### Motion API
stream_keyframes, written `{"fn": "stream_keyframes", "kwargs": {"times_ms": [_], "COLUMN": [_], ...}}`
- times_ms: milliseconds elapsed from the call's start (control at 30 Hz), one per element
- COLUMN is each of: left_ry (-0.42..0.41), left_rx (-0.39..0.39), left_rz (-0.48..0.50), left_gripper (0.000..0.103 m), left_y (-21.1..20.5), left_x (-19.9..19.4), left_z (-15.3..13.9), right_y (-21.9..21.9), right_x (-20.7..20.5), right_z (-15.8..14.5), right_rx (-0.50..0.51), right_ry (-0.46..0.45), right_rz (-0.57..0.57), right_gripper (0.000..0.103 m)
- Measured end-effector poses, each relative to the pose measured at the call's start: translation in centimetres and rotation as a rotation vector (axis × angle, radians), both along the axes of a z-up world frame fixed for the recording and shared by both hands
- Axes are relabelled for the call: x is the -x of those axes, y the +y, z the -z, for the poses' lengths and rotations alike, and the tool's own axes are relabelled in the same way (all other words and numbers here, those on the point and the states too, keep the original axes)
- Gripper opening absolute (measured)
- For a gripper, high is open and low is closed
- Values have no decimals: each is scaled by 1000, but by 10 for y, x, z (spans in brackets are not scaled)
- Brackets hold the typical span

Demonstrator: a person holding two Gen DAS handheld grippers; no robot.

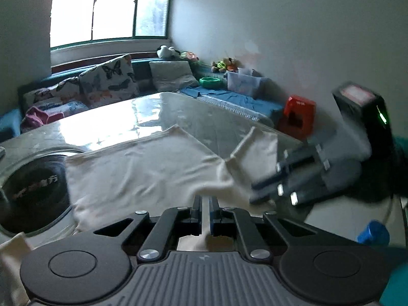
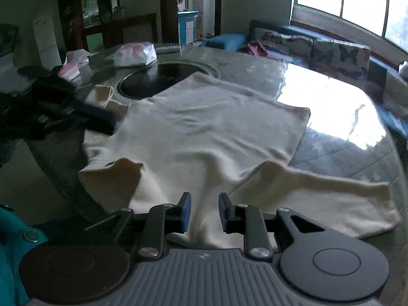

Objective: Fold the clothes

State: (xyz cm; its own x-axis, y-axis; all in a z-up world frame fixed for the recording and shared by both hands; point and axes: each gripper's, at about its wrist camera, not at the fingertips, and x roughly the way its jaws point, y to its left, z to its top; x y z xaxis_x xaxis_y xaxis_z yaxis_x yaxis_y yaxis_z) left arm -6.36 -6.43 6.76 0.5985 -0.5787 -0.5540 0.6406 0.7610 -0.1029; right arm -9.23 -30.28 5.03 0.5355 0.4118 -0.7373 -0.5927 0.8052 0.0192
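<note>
A cream long-sleeved shirt (image 2: 204, 127) lies spread on a round glass table (image 2: 255, 68), one sleeve (image 2: 331, 199) stretched to the right. My left gripper (image 1: 205, 204) is shut on a pinch of the shirt's cloth (image 1: 142, 168). In the right wrist view the left gripper (image 2: 109, 121) is a dark blur at the shirt's left edge, beside a cuff (image 2: 102, 94). My right gripper (image 2: 204, 211) hangs over the near hem, pads apart, with a ridge of cloth between them and no pad pressing it. The left wrist view shows the right gripper (image 1: 267, 186) blurred, next to a raised flap (image 1: 257, 150).
A dark round inset (image 2: 158, 79) sits in the table's middle, partly under the shirt. Tissue packs (image 2: 135, 53) and a pink pack (image 2: 68, 70) lie at the far edge. A sofa with butterfly cushions (image 1: 109, 79) lines the window wall. A red box (image 1: 298, 117) stands by the wall.
</note>
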Motion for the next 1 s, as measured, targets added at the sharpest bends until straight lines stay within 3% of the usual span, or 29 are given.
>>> {"fn": "stream_keyframes", "kwargs": {"times_ms": [133, 267, 433, 633, 700, 833, 933, 967, 1000], "left_ry": [87, 152, 154, 165, 164, 168, 169, 170, 170], "left_rx": [5, -27, -31, -23, -24, -27, -30, -30, -30], "left_rz": [-8, 22, 54, 46, 41, 37, 37, 38, 40], "left_gripper": [6, 6, 10, 13, 14, 17, 18, 19, 19], "left_y": [-25, -40, -41, -43, -45, -47, -49, -49, -50], "left_x": [-27, -32, -14, -13, -14, -17, -17, -17, -17], "left_z": [21, 44, 52, 51, 50, 53, 53, 53, 53], "right_y": [2, -19, -70, -140, -160, -194, -203, -202, -199], "right_x": [3, 6, -10, -50, -62, -76, -79, -78, -75], "right_z": [12, 2, -7, 4, 10, 20, 25, 26, 25], "right_rx": [39, 5, 6, 64, 63, -13, -58, -57, -48], "right_ry": [27, 19, -34, -108, -112, -72, -42, -46, -57], "right_rz": [-21, 26, 241, 537, 615, 715, 713, 701, 692], "right_gripper": [24, 28, 28, 31, 36, 37, 31, 17, 10]}}
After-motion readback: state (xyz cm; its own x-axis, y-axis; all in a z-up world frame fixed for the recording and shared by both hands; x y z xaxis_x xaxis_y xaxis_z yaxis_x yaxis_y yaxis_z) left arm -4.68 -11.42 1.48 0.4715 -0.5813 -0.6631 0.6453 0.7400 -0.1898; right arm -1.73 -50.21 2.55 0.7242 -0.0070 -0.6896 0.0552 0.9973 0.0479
